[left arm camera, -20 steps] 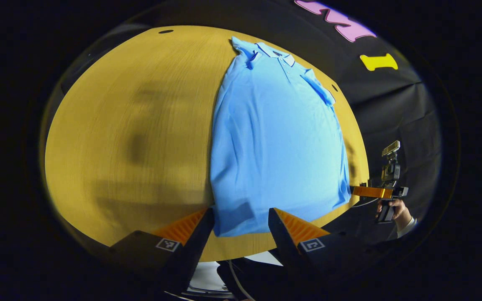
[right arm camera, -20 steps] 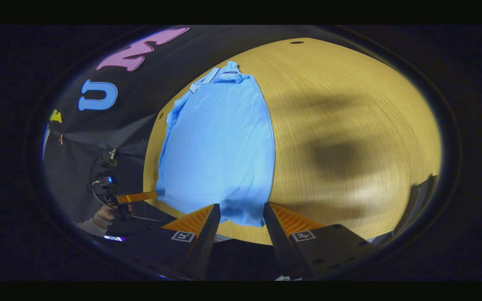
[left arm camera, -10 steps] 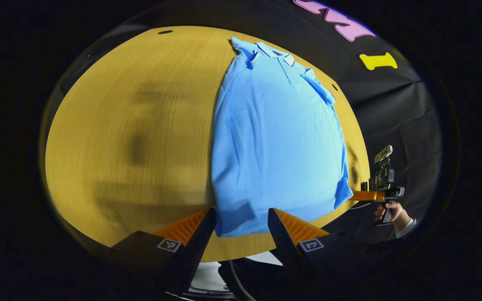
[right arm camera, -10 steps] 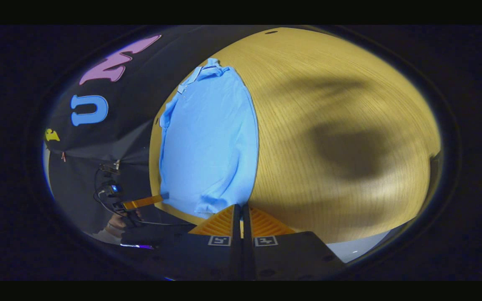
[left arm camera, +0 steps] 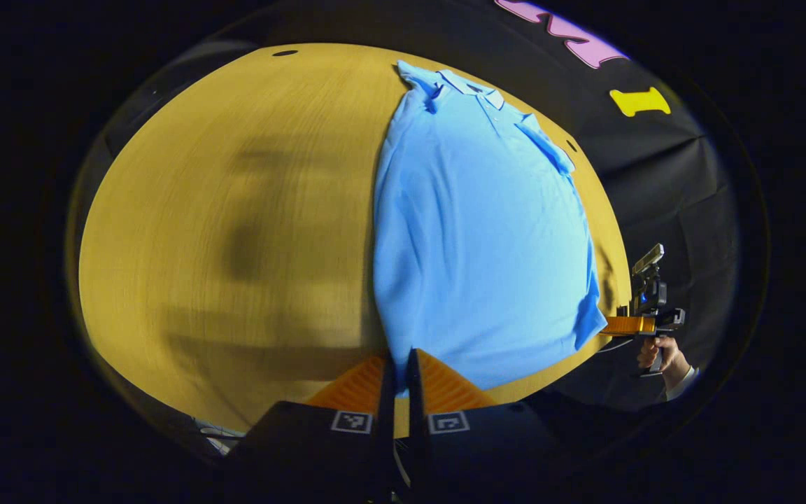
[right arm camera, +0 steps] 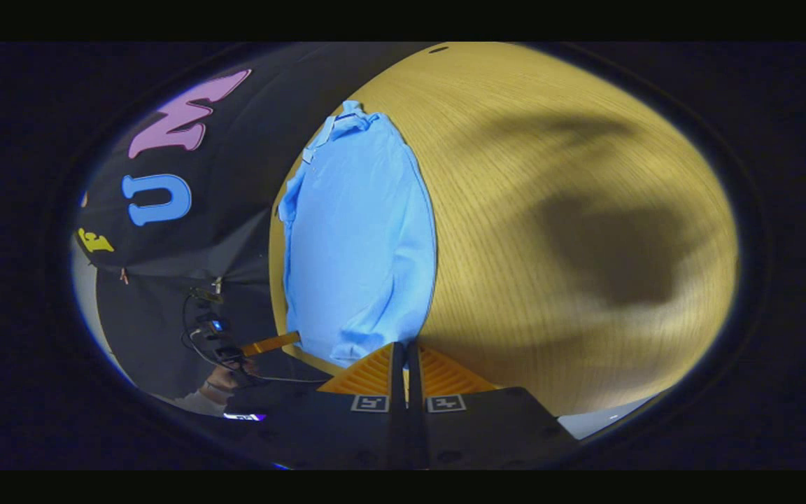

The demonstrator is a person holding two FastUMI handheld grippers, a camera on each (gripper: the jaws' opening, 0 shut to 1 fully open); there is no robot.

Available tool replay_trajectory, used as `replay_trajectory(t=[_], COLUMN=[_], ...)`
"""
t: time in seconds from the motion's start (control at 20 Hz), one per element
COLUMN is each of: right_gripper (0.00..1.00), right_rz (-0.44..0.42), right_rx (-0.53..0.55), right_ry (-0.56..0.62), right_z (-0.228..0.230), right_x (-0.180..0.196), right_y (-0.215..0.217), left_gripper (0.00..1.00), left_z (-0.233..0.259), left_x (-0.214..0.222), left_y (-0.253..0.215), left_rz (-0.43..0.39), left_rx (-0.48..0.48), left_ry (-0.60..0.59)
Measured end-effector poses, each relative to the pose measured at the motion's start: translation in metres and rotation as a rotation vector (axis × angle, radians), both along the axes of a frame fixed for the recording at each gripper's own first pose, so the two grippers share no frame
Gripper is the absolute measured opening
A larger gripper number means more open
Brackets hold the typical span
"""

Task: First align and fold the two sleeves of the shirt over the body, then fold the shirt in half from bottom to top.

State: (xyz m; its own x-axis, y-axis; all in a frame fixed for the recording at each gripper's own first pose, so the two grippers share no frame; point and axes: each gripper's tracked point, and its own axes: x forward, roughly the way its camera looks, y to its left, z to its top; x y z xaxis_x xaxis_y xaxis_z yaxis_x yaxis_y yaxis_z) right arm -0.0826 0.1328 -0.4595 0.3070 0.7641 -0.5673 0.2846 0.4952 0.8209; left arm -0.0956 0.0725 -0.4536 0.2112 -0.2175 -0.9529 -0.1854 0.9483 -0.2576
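blue shirt [left arm camera: 480, 231] lies flat on the wooden table [left arm camera: 235, 210], collar at the far edge, hem at the near edge, sleeves folded in. left gripper [left arm camera: 397, 364] is closed on one hem corner, right gripper [right arm camera: 403, 353] on the other. a hand [left arm camera: 663, 355] holds the right gripper beyond the table's edge.

The left gripper [left arm camera: 397, 364] sits low at the table's near edge, fingers drawn together with a thin gap, pinching the shirt hem between them. The right gripper [right arm camera: 405, 357] is likewise closed on the hem at the near edge. A hand [left arm camera: 663, 353] grips the right gripper's handle.
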Motion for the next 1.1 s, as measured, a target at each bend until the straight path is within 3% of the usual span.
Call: replay_trajectory(t=[0.05, 0.1, 0.3, 0.35, 0.4, 0.55, 0.65, 0.7, 0.75, 0.9, 1.1], right_gripper=[0.1, 0.0, 0.0, 0.05, 0.0, 0.0, 0.05, 0.0, 0.04, 0.04, 0.05], right_rz=[-0.008, -0.013, -0.012, -0.013, -0.015, -0.023, -0.046, -0.057, -0.063, -0.094, -0.059], right_rx=[0.012, 0.021, 0.053, 0.062, 0.068, 0.097, 0.13, 0.139, 0.15, 0.19, 0.135], right_ry=[-0.004, -0.005, -0.048, -0.061, -0.069, -0.101, -0.121, -0.13, -0.138, -0.165, -0.177], right_z=[0.0, 0.0, 0.012, 0.017, 0.02, 0.035, 0.048, 0.053, 0.057, 0.073, 0.056], right_x=[0.004, 0.007, 0.02, 0.024, 0.028, 0.042, 0.053, 0.058, 0.064, 0.078, 0.075], right_y=[0.0, 0.0, 0.002, 0.002, 0.002, 0.001, 0.0, -0.001, -0.002, -0.003, -0.005], left_gripper=[0.09, 0.07, 0.07, 0.06, 0.06, 0.06, 0.06, 0.07, 0.07, 0.06, 0.06], left_z=[-0.002, -0.002, 0.006, 0.01, 0.014, 0.025, 0.034, 0.039, 0.041, 0.049, 0.043], left_x=[-0.004, -0.002, 0.012, 0.018, 0.025, 0.039, 0.048, 0.053, 0.057, 0.068, 0.068], left_y=[-0.001, -0.002, -0.009, -0.012, -0.014, -0.016, -0.019, -0.02, -0.02, -0.02, -0.019], left_rz=[-0.01, -0.021, -0.051, -0.043, -0.033, -0.032, -0.041, -0.043, -0.043, -0.043, -0.049], left_rx=[0.005, 0.011, 0.006, -0.006, -0.018, -0.022, -0.024, -0.025, -0.024, -0.02, -0.011], left_ry=[0.006, 0.005, -0.038, -0.054, -0.069, -0.101, -0.126, -0.137, -0.147, -0.167, -0.155])
